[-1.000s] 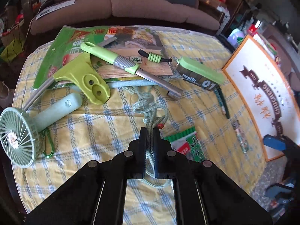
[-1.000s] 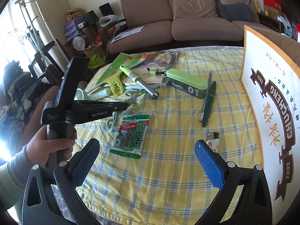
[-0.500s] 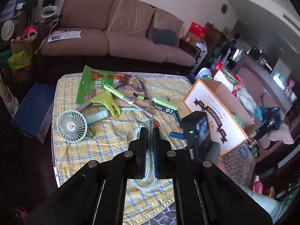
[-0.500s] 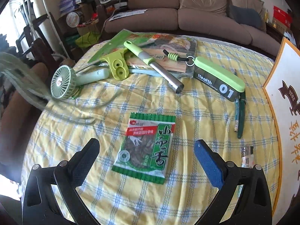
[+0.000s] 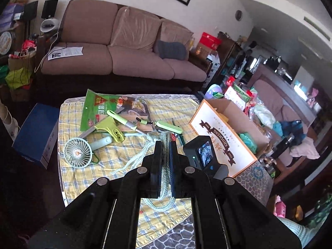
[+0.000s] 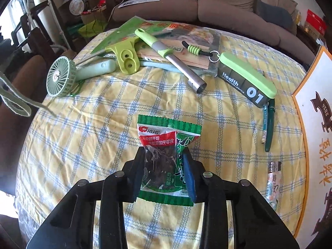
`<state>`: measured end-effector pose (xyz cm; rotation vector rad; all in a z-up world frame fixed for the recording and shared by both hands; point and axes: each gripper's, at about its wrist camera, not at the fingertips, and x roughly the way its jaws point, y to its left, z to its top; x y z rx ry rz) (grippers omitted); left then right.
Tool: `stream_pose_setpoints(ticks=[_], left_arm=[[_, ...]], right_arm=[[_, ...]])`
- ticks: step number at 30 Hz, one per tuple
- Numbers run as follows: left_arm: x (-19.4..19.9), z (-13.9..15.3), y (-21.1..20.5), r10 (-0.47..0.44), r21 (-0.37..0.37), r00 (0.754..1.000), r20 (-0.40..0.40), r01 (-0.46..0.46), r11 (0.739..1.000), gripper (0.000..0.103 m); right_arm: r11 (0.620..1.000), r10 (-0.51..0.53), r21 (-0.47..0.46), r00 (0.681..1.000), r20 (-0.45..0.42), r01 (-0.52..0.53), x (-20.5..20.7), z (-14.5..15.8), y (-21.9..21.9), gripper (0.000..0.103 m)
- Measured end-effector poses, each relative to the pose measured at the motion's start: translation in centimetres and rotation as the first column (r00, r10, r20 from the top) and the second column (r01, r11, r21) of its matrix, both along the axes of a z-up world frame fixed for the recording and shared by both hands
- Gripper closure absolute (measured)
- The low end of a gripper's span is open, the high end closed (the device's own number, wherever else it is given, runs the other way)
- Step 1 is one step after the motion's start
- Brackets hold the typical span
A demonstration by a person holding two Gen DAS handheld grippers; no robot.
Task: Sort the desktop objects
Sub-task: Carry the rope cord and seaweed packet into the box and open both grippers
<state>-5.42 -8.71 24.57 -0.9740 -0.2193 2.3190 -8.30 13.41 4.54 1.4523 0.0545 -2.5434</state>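
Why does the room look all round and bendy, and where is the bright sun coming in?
Left wrist view: the fisheye lens bends the sofa and walls into curves, with black corners. Right wrist view: glare burns white at the left edge beside the fan; the checked tablecloth bulges like a ball, and the snack packet between the closing right gripper looks sharp.

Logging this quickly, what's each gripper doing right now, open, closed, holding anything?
Left gripper: shut on the pale green cord.
Right gripper: closing, pads squeezing the green snack packet.
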Motion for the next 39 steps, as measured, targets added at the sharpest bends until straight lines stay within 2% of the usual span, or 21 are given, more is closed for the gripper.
stream_pose_setpoints(ticks=[7,15,18,21,26,30,34,38,39], left_arm=[[1.1,3.6,5.0,-0.064,-0.013,0.998,-0.028,0.064,0.998,0.097],[2.2,10.9,15.9,-0.203,0.011,0.975,-0.088,0.205,0.979,0.097],[1.9,13.0,20.7,-0.245,0.045,0.965,-0.090,0.250,0.967,0.097],[1.3,13.9,25.7,-0.273,0.058,0.958,-0.089,0.279,0.959,0.097],[-0.5,13.2,33.4,-0.304,0.060,0.951,-0.059,0.307,0.950,0.097],[-1.8,11.5,38.7,-0.326,0.044,0.945,-0.022,0.327,0.944,0.097],[-2.9,8.9,42.2,-0.331,0.008,0.943,0.015,0.331,0.943,0.097],[-3.8,6.0,44.2,-0.314,-0.038,0.948,0.039,0.316,0.948,0.097],[-4.2,5.2,44.5,-0.303,-0.051,0.952,0.048,0.305,0.951,0.097]], right_arm=[[0.991,-0.012,-0.136,0.995,-0.095,-0.001,3.9,8.6,2.7,0.069],[0.990,-0.062,-0.137,0.977,-0.206,0.034,9.3,20.0,11.5,0.069],[0.989,-0.106,-0.124,0.970,-0.221,0.080,11.0,22.7,15.8,0.069],[0.988,-0.145,-0.093,0.964,-0.224,0.127,12.3,24.2,19.9,0.069],[0.978,-0.201,-0.091,0.963,-0.180,0.187,13.5,23.2,25.9,0.069],[0.968,-0.233,-0.125,0.966,-0.116,0.218,12.8,19.5,29.0,0.069],[0.966,-0.231,-0.132,0.972,-0.049,0.223,11.7,15.5,29.9,0.069],[0.962,-0.239,-0.135,0.971,0.001,0.237,10.9,12.8,30.7,0.056],[0.959,-0.244,-0.146,0.970,0.002,0.242,10.9,12.5,30.9,0.048]])
